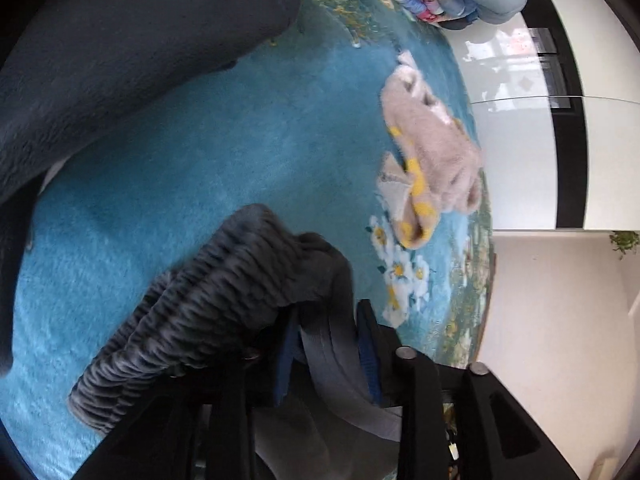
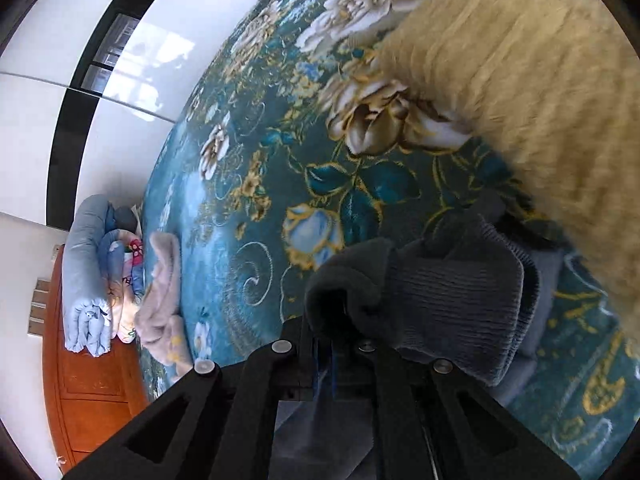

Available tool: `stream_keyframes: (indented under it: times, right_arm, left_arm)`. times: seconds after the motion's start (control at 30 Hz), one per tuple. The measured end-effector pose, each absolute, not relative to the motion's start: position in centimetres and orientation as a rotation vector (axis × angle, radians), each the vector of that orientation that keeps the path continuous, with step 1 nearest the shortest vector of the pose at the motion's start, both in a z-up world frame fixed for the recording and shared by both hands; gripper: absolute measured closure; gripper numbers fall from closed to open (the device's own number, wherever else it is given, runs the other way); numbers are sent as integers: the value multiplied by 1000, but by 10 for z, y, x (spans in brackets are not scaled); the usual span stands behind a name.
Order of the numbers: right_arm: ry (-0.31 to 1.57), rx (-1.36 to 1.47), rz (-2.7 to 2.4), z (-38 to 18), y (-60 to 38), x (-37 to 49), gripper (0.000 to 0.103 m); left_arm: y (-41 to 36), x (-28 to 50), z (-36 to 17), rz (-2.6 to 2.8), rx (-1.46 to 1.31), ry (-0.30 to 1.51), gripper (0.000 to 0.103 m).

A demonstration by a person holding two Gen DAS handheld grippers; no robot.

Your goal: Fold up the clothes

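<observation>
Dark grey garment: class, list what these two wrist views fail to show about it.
- Left wrist: dark grey garment bunches over the left tool; its full shape is cut off by the frame.
- Right wrist: ribbed cuff covers the right tool; fingertips hidden.
- Yellow fleece: blurred, cropped.

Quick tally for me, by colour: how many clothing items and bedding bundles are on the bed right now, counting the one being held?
Dark grey garment, held by both the left hand-held gripper and the right hand-held gripper: 1
Pinkish-beige fuzzy garment with yellow spots: 1
Tan fuzzy garment: 1
Light blue rolled bedding: 1
Total: 4
</observation>
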State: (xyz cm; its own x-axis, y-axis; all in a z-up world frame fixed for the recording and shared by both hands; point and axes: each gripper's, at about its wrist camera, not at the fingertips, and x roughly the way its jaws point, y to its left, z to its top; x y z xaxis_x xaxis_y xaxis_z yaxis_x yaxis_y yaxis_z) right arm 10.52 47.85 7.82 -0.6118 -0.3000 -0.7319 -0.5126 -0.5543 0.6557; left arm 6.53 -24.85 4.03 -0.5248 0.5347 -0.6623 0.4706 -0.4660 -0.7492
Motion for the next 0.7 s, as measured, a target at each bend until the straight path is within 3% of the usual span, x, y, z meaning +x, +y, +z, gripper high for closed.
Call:
stream_keyframes:
  times: [0.07, 0.1, 0.2, 0.37, 0.53, 0.7]
  right_arm:
    - [1409, -1304, 2346, 79, 478, 103, 92]
    - [1411, -1293, 2382, 83, 478, 104, 78]
    - [1394, -1235, 2531, 101, 477, 117, 53]
    - [1266, -1186, 2658, 118, 477, 160, 51]
    - [1253, -1377, 2524, 70, 469, 175, 51]
    - [1273, -1216, 2392, 50, 481, 172, 51]
  left_arm:
    - [-247, 72, 54, 2216, -1425, -1535, 47]
    - [-245, 78, 63, 2239, -1380, -1491, 41]
    - [-239, 105, 89, 2333, -1289, -1325, 38]
    - [-236, 169, 94, 2477, -1309, -1102, 35]
    - [-258, 209, 57, 2452, -1452, -1218, 35]
    - [-270, 224, 43, 2440, -1483, -1278, 35]
